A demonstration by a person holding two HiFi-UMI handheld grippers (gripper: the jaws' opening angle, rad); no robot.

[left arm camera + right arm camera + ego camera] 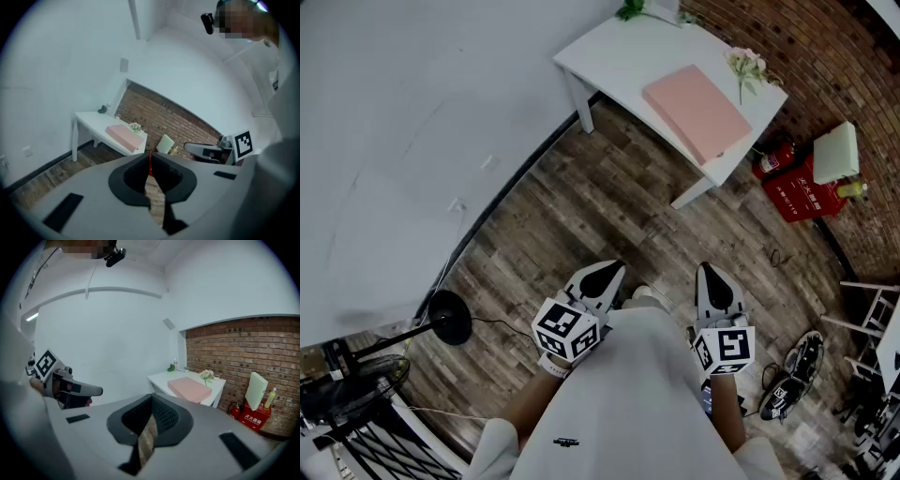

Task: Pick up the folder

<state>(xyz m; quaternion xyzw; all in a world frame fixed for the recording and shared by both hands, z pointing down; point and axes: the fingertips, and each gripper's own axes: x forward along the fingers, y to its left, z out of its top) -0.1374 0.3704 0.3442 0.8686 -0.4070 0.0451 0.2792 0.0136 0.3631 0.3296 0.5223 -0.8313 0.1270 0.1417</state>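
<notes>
Firstly, one wooden floor [581,216] fills most of the head view, and it ends at one white wall [412,112] and one brick wall [825,66]. One white counter [619,52] stands in the corner between these two walls. One pink folder [697,112] lies flat on the counter, on the half nearer to the brick wall, and no gripper touches it.

There are two grippers. The left gripper [602,275] and the right gripper [715,278] are close before the person's body, well apart from the counter, and both point toward it and a little downward. In each gripper view the jaws are together with nothing between them.

Beside the counter, near the brick wall, are one red box [802,197] and one red fire extinguisher [772,159]. One small bunch of flowers [748,64] lies on the counter just beside the folder, and one small green plant [630,9] is at the far corner.

Only the head view shows one black stand with a round foot [450,321] on the floor at the left. Each gripper view shows the other gripper from the side, with its marker cube, which the head view shows from above.
</notes>
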